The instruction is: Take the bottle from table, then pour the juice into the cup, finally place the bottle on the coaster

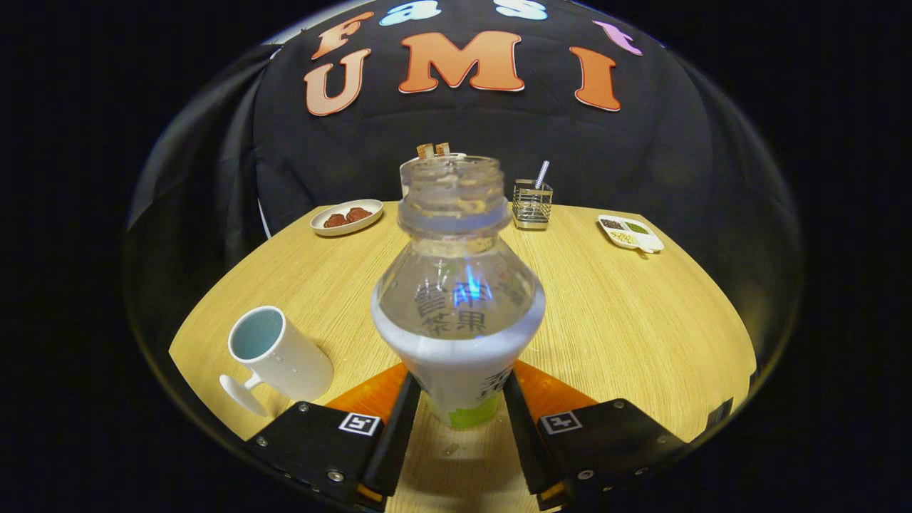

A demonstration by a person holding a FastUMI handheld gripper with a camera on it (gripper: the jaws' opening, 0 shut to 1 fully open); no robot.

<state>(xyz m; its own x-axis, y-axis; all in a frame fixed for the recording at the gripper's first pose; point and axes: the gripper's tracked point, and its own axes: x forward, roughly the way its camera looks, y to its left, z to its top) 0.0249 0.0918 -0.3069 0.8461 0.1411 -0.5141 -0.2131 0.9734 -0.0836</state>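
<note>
A clear plastic bottle with a white label and no cap stands upright between my fingers. My gripper is shut on its lower body, one finger pressing on each side. An orange coaster lies on the table right under and behind the bottle's base, showing on both sides of it. I cannot tell whether the bottle rests on it. A white mug with a pale blue inside stands on the table to the left of the fingers, its handle turned toward me.
The round wooden table carries a white plate of brown food at the far left, a wire holder with a utensil beyond the bottle, and a divided white dish at the far right.
</note>
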